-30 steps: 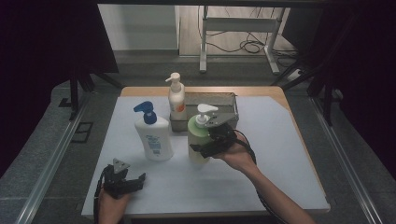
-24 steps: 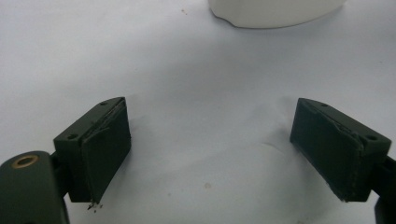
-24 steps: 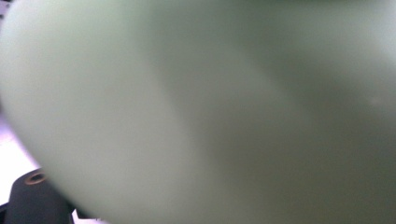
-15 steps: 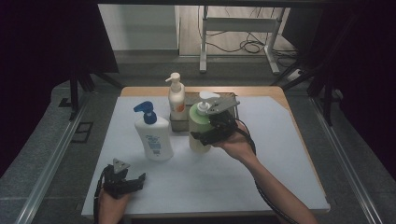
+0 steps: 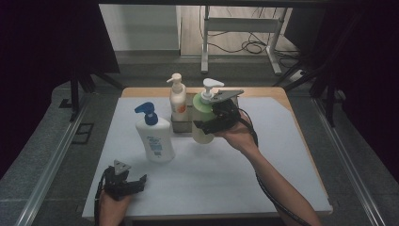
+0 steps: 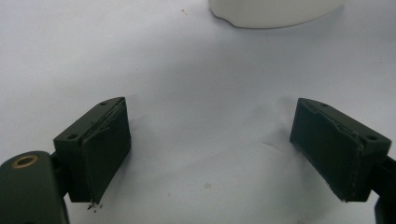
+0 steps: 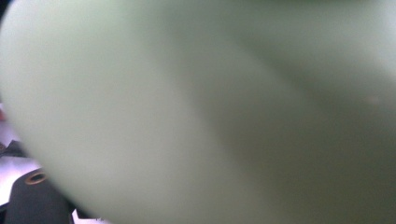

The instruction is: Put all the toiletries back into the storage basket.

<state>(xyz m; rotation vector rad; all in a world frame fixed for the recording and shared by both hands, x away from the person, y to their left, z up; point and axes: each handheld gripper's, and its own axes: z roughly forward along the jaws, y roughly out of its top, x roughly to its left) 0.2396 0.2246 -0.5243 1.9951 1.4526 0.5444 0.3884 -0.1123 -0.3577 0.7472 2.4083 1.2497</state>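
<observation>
My right gripper [image 5: 211,123] is shut on a pale green pump bottle [image 5: 201,123] with a white pump head, holding it lifted off the white mat, in front of a grey box [image 5: 182,123]. In the right gripper view the green bottle [image 7: 196,112] sits blurred and very close to the lens, hiding the jaws. A white bottle with a blue pump [image 5: 154,136] stands on the mat at the left. A cream bottle with an orange label [image 5: 177,100] stands by the box. My left gripper [image 5: 134,182] rests near the front edge, open and empty; its pads [image 6: 105,149] stand wide apart over bare mat.
The white mat [image 5: 263,160] covers a wooden table. Metal rails run along both sides. A white bottle base [image 6: 275,11] shows at the top of the left gripper view. A table frame and cables [image 5: 244,44] lie on the floor beyond.
My right gripper has lifted the green bottle and carried it up and back toward the grey box. The left gripper has stayed still.
</observation>
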